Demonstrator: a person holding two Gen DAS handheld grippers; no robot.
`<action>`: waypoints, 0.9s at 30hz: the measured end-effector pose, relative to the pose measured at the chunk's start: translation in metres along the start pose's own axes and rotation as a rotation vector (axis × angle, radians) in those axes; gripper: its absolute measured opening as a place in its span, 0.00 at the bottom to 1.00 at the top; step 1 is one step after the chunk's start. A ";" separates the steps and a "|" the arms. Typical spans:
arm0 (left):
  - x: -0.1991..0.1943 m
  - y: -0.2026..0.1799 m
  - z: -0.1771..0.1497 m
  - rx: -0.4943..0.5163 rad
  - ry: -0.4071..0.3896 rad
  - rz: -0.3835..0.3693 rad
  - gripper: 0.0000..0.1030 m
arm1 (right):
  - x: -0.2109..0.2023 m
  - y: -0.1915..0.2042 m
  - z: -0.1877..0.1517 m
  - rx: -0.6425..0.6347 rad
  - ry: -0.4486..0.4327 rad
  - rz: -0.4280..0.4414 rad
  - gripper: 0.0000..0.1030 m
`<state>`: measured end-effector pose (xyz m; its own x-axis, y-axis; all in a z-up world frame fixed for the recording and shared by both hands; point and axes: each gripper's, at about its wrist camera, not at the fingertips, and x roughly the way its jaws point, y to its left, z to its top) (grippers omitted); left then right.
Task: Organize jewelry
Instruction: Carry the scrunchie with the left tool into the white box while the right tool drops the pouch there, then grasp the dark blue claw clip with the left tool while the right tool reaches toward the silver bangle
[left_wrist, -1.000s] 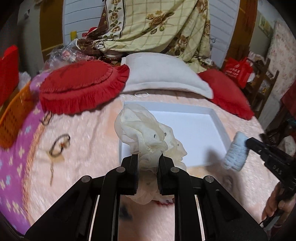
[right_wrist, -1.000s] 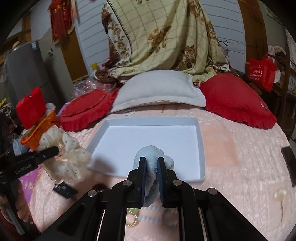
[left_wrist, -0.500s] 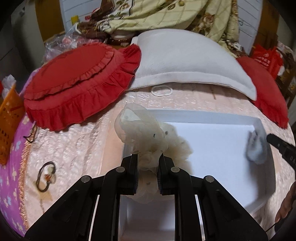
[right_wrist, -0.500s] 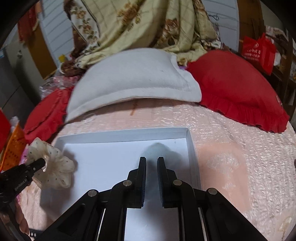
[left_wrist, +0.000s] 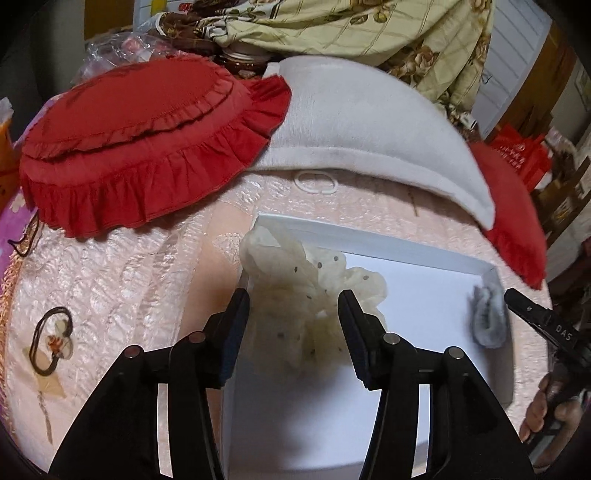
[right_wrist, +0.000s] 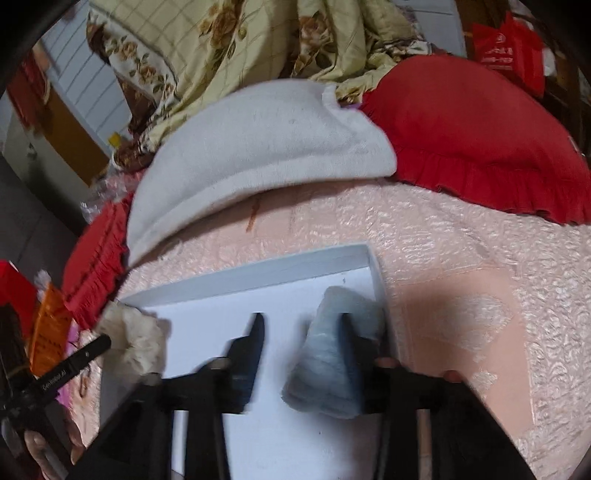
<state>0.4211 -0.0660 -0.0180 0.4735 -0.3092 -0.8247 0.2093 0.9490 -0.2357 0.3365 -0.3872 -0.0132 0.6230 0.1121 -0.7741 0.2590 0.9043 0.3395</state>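
Both claws now spread wide, left claw (left_wrist: 293, 325) around cream scrunchie (left_wrist: 314, 288), right claw (right_wrist: 301, 332) touching blue scrunchie (right_wrist: 332, 347)

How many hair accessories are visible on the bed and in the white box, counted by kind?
Scrunchies: 2, the cream dotted scrunchie and the light blue scrunchie, both in the white box.
Thin hair ties: 2, the white hair tie and the brown hair tie, both on the pink bedspread.
Total: 4.
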 end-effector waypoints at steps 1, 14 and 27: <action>-0.006 0.000 0.000 -0.001 -0.005 -0.006 0.48 | -0.007 0.000 -0.001 -0.001 -0.013 -0.004 0.40; -0.146 0.024 -0.097 0.048 -0.214 0.132 0.50 | -0.122 0.008 -0.075 -0.093 -0.104 0.049 0.40; -0.136 0.072 -0.183 -0.008 -0.165 0.007 0.50 | -0.113 -0.007 -0.188 -0.126 0.007 0.031 0.40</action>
<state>0.2154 0.0556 -0.0166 0.6093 -0.3081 -0.7307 0.1993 0.9514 -0.2349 0.1258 -0.3288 -0.0287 0.6239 0.1439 -0.7682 0.1440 0.9449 0.2939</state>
